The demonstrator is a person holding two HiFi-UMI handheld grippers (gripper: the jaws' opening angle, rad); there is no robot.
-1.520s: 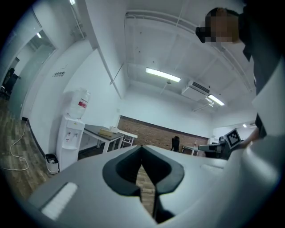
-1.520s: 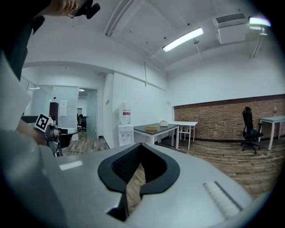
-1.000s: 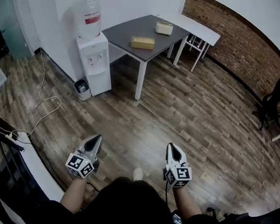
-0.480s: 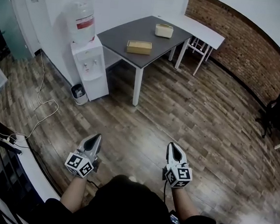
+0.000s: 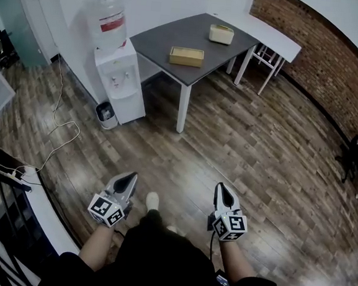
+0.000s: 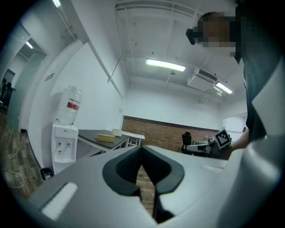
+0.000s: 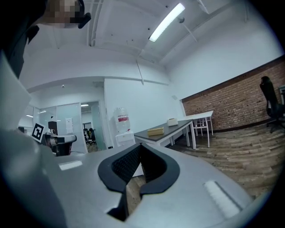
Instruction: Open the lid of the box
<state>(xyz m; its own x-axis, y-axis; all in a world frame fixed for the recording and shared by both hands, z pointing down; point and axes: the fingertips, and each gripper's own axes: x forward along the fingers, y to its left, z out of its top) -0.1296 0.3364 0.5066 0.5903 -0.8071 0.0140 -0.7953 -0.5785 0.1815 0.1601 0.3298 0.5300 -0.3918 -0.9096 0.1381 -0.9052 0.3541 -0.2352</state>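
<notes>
Office with a wood-plank floor, and the flat tan rectangular box sits on the dark grey table, well ahead. Left gripper and right gripper are both pinched closed, empty. I'd walk up square before going for the lid.

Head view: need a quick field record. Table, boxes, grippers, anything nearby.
table: dark table by the white wall, across the wood floor from the person
boxes: tan box towards the near corner; pale box farther back; both look closed
left gripper: jaws together, empty
right gripper: jaws together, empty
contact: none; both grippers well short of the table
nearby: water dispenser and bin left of the table; white table behind it
</notes>
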